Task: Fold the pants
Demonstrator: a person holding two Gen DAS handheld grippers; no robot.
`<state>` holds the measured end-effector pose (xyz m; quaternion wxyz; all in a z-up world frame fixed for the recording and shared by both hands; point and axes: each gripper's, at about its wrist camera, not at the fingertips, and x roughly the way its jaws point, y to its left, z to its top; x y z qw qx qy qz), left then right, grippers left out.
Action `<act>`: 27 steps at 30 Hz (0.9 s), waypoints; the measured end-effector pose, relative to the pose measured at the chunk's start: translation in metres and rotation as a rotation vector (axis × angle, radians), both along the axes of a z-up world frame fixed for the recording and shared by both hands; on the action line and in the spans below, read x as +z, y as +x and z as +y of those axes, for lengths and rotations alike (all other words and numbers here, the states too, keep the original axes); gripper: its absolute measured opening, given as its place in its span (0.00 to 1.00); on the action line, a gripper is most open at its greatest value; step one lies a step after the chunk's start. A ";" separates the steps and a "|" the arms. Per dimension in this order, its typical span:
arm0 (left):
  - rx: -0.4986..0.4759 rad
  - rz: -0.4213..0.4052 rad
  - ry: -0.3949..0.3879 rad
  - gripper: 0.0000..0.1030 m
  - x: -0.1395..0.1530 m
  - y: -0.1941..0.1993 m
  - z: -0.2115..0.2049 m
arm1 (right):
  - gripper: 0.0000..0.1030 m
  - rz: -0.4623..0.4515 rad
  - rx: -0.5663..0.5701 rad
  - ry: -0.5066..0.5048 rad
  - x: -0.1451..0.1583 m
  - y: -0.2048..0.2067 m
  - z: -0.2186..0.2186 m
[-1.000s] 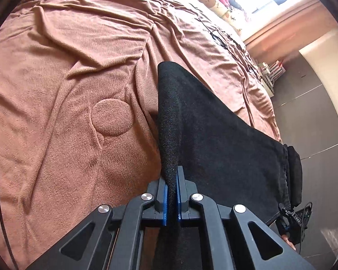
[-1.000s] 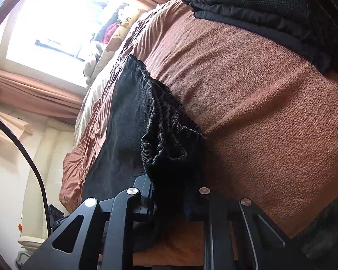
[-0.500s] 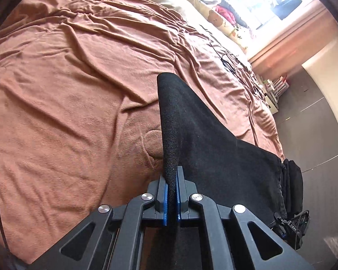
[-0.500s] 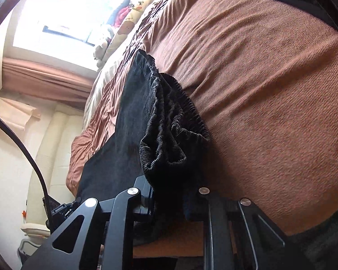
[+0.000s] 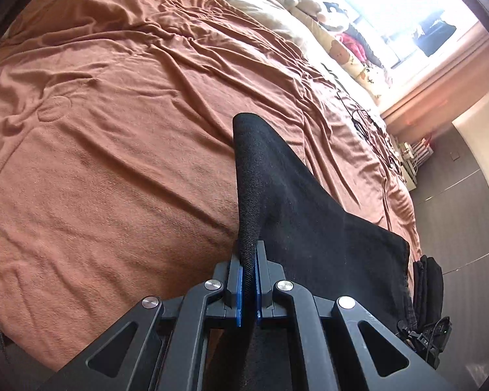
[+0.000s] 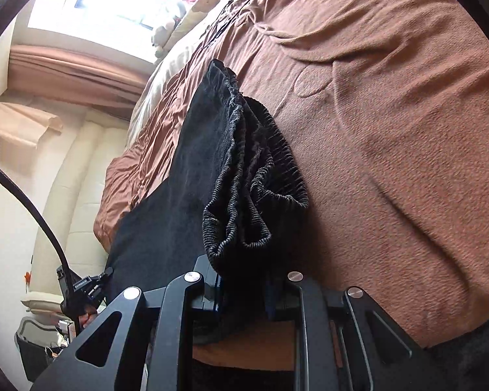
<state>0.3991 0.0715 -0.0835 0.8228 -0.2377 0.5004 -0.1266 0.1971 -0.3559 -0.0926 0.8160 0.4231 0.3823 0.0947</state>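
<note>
Left wrist shows jaws clenched on black pants (image 5: 309, 215) hem; right jaws grasp the bunched waistband (image 6: 254, 179).

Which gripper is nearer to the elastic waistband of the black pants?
Right. The right gripper clamps the waistband itself; the left gripper pinches the pants' other end.

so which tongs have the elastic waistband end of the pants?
The right tongs: they clamp the gathered, ribbed waistband of the black pants. The left tongs pinch a flat, smooth edge of the pants instead.
</note>
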 end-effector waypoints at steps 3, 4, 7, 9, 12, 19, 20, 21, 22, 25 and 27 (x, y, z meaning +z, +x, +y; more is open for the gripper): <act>0.007 -0.001 0.004 0.05 0.000 0.004 0.012 | 0.16 -0.001 0.018 -0.006 0.001 0.005 0.008; 0.010 0.000 0.003 0.05 0.000 0.006 0.016 | 0.16 -0.001 0.023 -0.007 0.001 0.008 0.010; 0.019 0.003 0.006 0.05 -0.004 0.012 0.027 | 0.16 0.003 0.037 -0.016 -0.003 0.012 0.013; 0.021 0.018 0.003 0.05 -0.010 0.017 0.031 | 0.16 0.012 0.043 -0.028 -0.005 0.011 0.015; 0.014 0.066 0.012 0.06 -0.025 0.021 0.032 | 0.19 0.044 0.046 -0.052 -0.008 0.016 0.010; 0.049 0.132 0.047 0.11 -0.056 -0.004 0.044 | 0.26 0.066 0.050 -0.054 -0.002 0.017 -0.010; 0.055 0.137 0.044 0.16 -0.058 -0.009 0.048 | 0.26 0.067 0.049 -0.062 0.000 0.017 -0.012; 0.062 0.142 0.038 0.19 -0.060 -0.014 0.052 | 0.26 0.065 0.047 -0.076 0.002 0.017 -0.013; 0.065 0.146 0.031 0.25 -0.062 -0.020 0.055 | 0.26 0.059 0.045 -0.089 0.006 0.015 -0.011; 0.076 0.151 0.022 0.35 -0.067 -0.037 0.062 | 0.26 0.047 0.039 -0.110 0.013 0.010 -0.010; 0.086 0.156 0.009 0.39 -0.069 -0.047 0.065 | 0.26 0.039 0.029 -0.132 0.016 -0.001 -0.010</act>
